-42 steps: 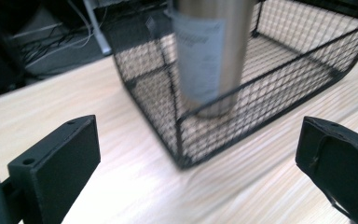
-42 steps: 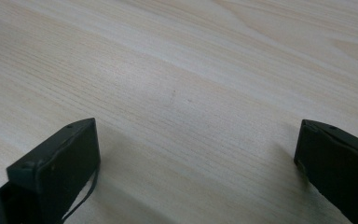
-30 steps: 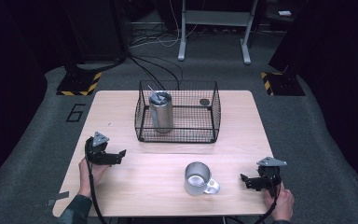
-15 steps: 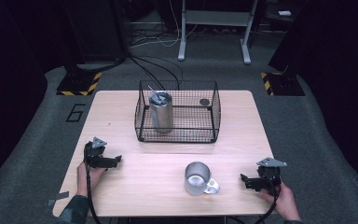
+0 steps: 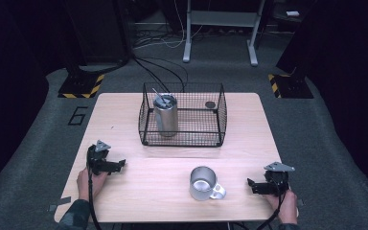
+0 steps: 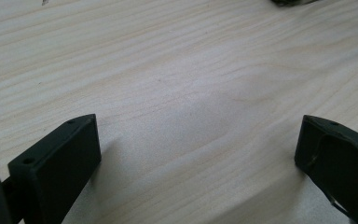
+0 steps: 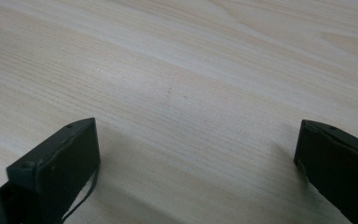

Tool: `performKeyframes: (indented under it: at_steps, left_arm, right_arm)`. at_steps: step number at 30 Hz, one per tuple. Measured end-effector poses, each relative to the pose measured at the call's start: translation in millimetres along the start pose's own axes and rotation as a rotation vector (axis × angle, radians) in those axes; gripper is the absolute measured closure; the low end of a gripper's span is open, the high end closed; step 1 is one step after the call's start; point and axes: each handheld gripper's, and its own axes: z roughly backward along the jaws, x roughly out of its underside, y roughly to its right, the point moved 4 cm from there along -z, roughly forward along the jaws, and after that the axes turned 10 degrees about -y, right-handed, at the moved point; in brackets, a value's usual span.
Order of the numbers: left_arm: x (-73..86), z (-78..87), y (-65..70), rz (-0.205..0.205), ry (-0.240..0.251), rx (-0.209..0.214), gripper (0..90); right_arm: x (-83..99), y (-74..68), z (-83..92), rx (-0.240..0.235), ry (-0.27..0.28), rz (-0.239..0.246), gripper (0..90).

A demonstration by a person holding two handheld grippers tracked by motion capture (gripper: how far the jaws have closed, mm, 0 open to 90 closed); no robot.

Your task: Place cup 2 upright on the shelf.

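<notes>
**Both grippers resting wide apart, mug waiting between them**

In the high view, I am keeping the left gripper [image 5: 106, 163] at the lower left of the frame and the right gripper [image 5: 267, 184] at the lower right, each one lying low on the wooden table [image 5: 124, 115]. The steel mug [image 5: 203, 183] is standing upright in the lower middle of the frame, nearer to the right gripper but apart from it, with its handle turned toward the lower right. I judge this is the thing I am going for, because it is standing free on the open wood. In the upper middle, the wire basket [image 5: 182, 139] is holding a tall steel tumbler [image 5: 166, 115] in its left part and a small dark round thing [image 5: 210, 104] at its right back corner. I think the basket is placed at the far side so that the near side is free for working.

In the left gripper view, the two black jaws are standing far apart at the lower corners, released, with bare wood between them.

In the right gripper view, the jaws are spread wide in the same way, grasping nothing. I judge that I am holding both open so that either one can go around the mug.
</notes>
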Motion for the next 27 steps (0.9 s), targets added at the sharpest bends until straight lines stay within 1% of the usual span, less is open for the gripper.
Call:
performKeyframes:
  at_steps: [1, 2, 3, 4, 6, 7, 9, 11, 12, 13, 14, 15, 17, 18, 19, 20, 21, 23, 24, 25, 27]
  left_arm:
    - [0.1, -0.1, 0.4, 0.004, 0.0, 0.003, 0.3]
    - [0.3, 0.3, 0.0, -0.003, -0.005, 0.003, 0.3]
    - [0.1, -0.1, 0.4, 0.005, 0.0, 0.004, 0.4]
    - [0.6, 0.7, -0.5, -0.012, -0.013, 0.003, 0.4]
    - [0.3, 0.5, -0.5, -0.01, -0.008, 0.001, 0.3]
    - [0.6, 1.0, -1.1, -0.02, -0.016, 0.0, 0.3]
    - [-0.2, -0.8, 0.5, 0.006, 0.009, -0.004, 0.4]
    - [-0.2, -1.1, 0.6, 0.008, 0.012, -0.005, 0.3]
    - [-0.1, -0.4, 0.5, 0.005, 0.004, -0.002, 0.3]
    - [-0.3, -1.1, 0.6, 0.008, 0.013, -0.006, 0.3]
    - [-0.1, -0.3, 0.5, 0.005, 0.002, 0.0, 0.3]
    - [-0.2, -0.9, 0.7, 0.008, 0.009, -0.003, 0.3]
    - [-0.1, -0.4, 0.6, 0.006, 0.002, -0.001, 0.4]
    - [-0.1, -0.4, 0.6, 0.006, 0.002, -0.001, 0.3]
    - [-0.1, -0.4, 0.6, 0.007, 0.002, -0.001, 0.4]
    - [-0.1, -0.4, 0.6, 0.007, 0.002, -0.001, 0.4]
    - [0.0, -0.5, 1.2, 0.014, 0.003, 0.002, 0.4]
    - [0.0, -0.5, 1.1, 0.013, 0.003, 0.001, 0.3]
    - [-0.1, -0.5, 1.0, 0.011, 0.004, 0.0, 0.3]
    - [0.0, -0.5, 1.0, 0.012, 0.004, 0.0, 0.4]
    - [-0.1, -0.4, 0.6, 0.007, 0.003, -0.003, 0.4]
  right_arm:
    - [-0.8, 0.7, -0.4, 0.003, -0.002, -0.007, 0.0]
    - [-0.6, 0.8, 0.2, -0.001, -0.016, -0.011, 0.0]
    - [-1.2, 1.8, -0.2, 0.001, -0.012, -0.006, 0.0]
    - [-1.1, 2.3, 0.2, 0.0, -0.021, -0.004, 0.0]
    - [-0.7, 2.1, 1.6, -0.002, -0.019, -0.01, 0.0]
    - [-0.1, 2.3, 2.7, -0.004, -0.015, -0.012, 0.0]
    - [0.7, -0.2, 7.4, -0.032, 0.0, -0.03, 0.0]
    - [-0.2, -3.9, 13.6, -0.065, 0.023, -0.033, 0.0]
    - [-0.9, -7.3, 16.9, -0.081, 0.031, -0.039, 0.0]
    - [-2.1, -11.0, 20.2, -0.095, 0.04, -0.037, 0.0]
    - [-4.0, -14.8, 23.0, -0.106, 0.054, -0.03, 0.1]
    - [-5.6, -18.9, 26.1, -0.119, 0.06, -0.021, 0.1]
    - [-10.2, -27.4, 33.6, -0.148, 0.07, -0.002, 0.1]
    - [-10.2, -27.4, 33.6, -0.148, 0.07, -0.002, 0.1]
    - [-14.3, -34.2, 41.2, -0.171, 0.084, 0.016, 0.1]
    - [-14.3, -34.2, 41.2, -0.171, 0.084, 0.016, 0.1]
    - [-18.7, -41.7, 48.6, -0.193, 0.102, 0.028, 0.2]
    - [-22.8, -49.3, 55.6, -0.207, 0.123, 0.046, 0.2]
    - [-22.8, -49.3, 55.6, -0.207, 0.123, 0.046, 0.2]
    - [-26.7, -57.6, 62.2, -0.221, 0.138, 0.065, 0.1]
    - [-30.7, -66.5, 68.6, -0.239, 0.153, 0.085, 0.0]
